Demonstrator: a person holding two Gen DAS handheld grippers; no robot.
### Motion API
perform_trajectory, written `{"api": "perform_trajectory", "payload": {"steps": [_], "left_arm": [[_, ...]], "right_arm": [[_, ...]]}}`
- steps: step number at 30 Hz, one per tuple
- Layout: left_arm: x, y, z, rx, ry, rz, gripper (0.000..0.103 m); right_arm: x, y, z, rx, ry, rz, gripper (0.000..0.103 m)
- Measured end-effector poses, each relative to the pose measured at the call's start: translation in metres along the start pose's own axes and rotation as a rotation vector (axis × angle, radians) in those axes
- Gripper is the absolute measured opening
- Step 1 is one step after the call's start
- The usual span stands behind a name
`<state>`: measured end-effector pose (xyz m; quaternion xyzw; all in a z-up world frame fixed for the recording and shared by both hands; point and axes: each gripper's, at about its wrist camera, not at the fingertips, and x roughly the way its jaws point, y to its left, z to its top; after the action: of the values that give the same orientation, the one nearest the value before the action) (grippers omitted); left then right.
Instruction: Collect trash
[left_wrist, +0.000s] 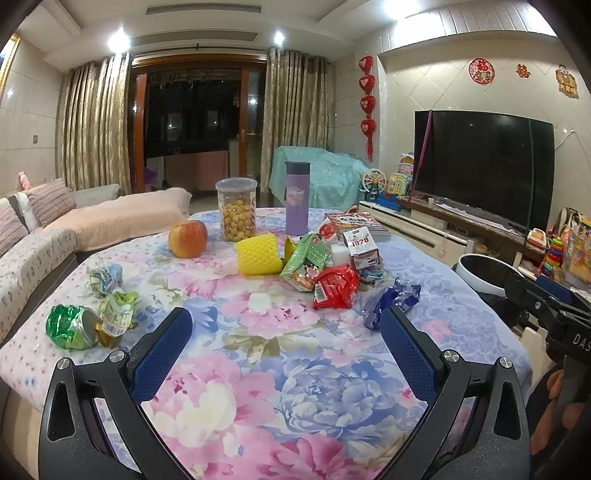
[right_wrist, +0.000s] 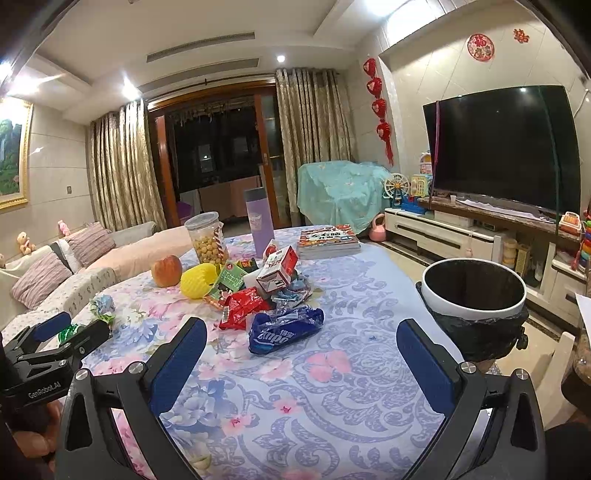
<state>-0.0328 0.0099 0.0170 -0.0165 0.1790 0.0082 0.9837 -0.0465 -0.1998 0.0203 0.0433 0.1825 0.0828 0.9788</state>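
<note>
The left gripper (left_wrist: 284, 325) hangs above the near edge of the surface (left_wrist: 280, 384), its blue, dimple-textured fingers (left_wrist: 162, 350) spread wide with nothing between them; the right gripper (right_wrist: 301, 339) is likewise spread wide and empty, its fingers (right_wrist: 424, 365) the same blue pads on black frames. The surface wears a soft cloth printed with pink and blue peonies. Just ahead of the right gripper lies a crumpled blue plastic wrapper (right_wrist: 284, 328); behind it a glossy red packet (right_wrist: 240, 306), then a heap holding a green carton (left_wrist: 306, 260), a small white and maroon milk carton (left_wrist: 362, 247) and a yellow foam net sleeve (left_wrist: 256, 254), roughly tubular. Near the left edge, close to the left gripper, sit a crushed green can (left_wrist: 70, 326), a green and gold wrapper (left_wrist: 114, 317) touching it, and a scrunched pale blue ball of wrapping (left_wrist: 105, 277). Farther back stand an apple (left_wrist: 187, 238), a clear cylindrical jar of yellow puffs (left_wrist: 236, 208) and a tall purple flask (left_wrist: 296, 197). The right wrist view alone shows the whole round bin (right_wrist: 472, 295), white-rimmed and lined with a black bag, beside the right edge, and the stack of books (right_wrist: 327, 240); the left wrist view alone shows the can clearly.
</note>
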Motion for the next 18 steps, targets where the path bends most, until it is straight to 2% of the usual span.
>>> {"api": "perform_trajectory", "payload": {"steps": [18], "left_arm": [[-0.0005, 0.0003, -0.0008, -0.002, -0.009, 0.001, 0.103]], "right_arm": [[-0.0022, 0.001, 0.0004, 0.004, -0.008, 0.008, 0.103]]}}
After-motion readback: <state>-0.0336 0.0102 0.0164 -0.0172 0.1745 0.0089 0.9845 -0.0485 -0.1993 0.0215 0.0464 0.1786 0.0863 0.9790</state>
